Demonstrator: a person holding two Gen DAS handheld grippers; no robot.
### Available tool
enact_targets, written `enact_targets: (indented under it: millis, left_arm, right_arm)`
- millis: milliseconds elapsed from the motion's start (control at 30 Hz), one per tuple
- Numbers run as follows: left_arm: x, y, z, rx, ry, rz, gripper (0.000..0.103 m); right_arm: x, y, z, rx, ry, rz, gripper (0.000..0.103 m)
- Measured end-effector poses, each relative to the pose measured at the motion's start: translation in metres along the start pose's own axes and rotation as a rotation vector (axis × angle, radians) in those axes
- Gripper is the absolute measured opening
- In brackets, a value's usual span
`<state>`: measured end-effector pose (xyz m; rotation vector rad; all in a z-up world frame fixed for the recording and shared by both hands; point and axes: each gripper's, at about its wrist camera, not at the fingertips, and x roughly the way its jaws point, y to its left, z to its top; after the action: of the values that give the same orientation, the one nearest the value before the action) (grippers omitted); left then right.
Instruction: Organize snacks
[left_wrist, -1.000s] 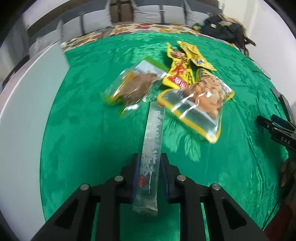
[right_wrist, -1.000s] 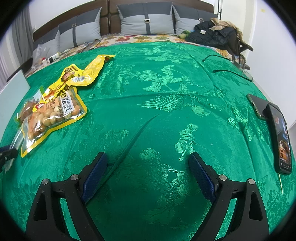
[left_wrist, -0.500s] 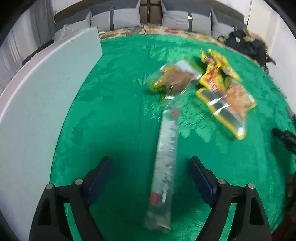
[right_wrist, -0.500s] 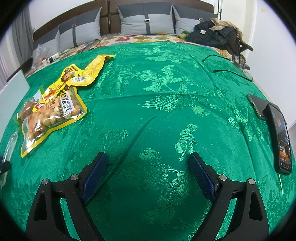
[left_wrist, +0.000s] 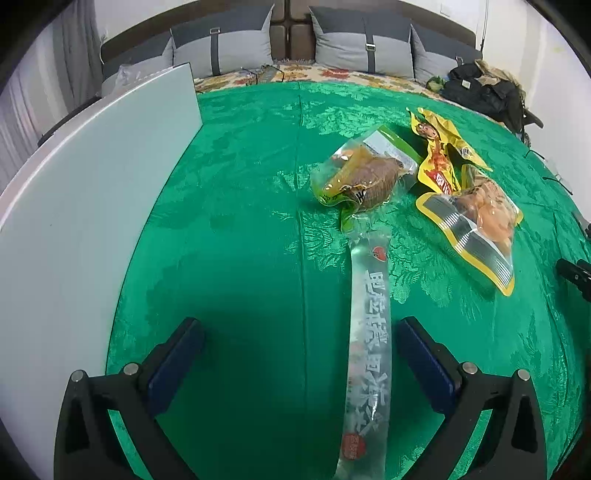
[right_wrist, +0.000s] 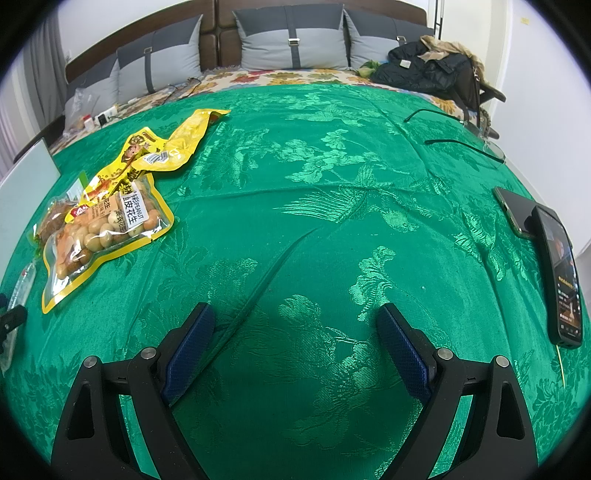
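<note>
The left gripper (left_wrist: 301, 354) has just let go: its jaws have been opening and now stand wide, and the stick pack (left_wrist: 367, 354), pinched a second ago, lies flat on the green cloth (left_wrist: 240, 240), nearer the lower-right finger (left_wrist: 424, 363), touching neither. In the right view, the right gripper (right_wrist: 295, 345) gapes open over bare cloth, with the peanut bag (right_wrist: 107, 229) at left.

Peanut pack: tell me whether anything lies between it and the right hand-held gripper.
Nothing visible does. Only bare green bedspread separates the open right hand-held gripper from the peanut pack, which lies up and left of it among the other snacks.
</note>
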<state>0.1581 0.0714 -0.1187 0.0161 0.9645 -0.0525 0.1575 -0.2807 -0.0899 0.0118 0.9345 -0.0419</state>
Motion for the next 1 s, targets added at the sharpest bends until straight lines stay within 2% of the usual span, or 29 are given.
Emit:
enact_targets:
  millis: [1000]
  left_arm:
    - [0.0007, 0.0007, -0.0006, -0.002, -0.009, -0.002, 0.103]
  right_arm:
    - [0.0004, 0.0004, 0.0, 0.0, 0.0, -0.001, 0.092]
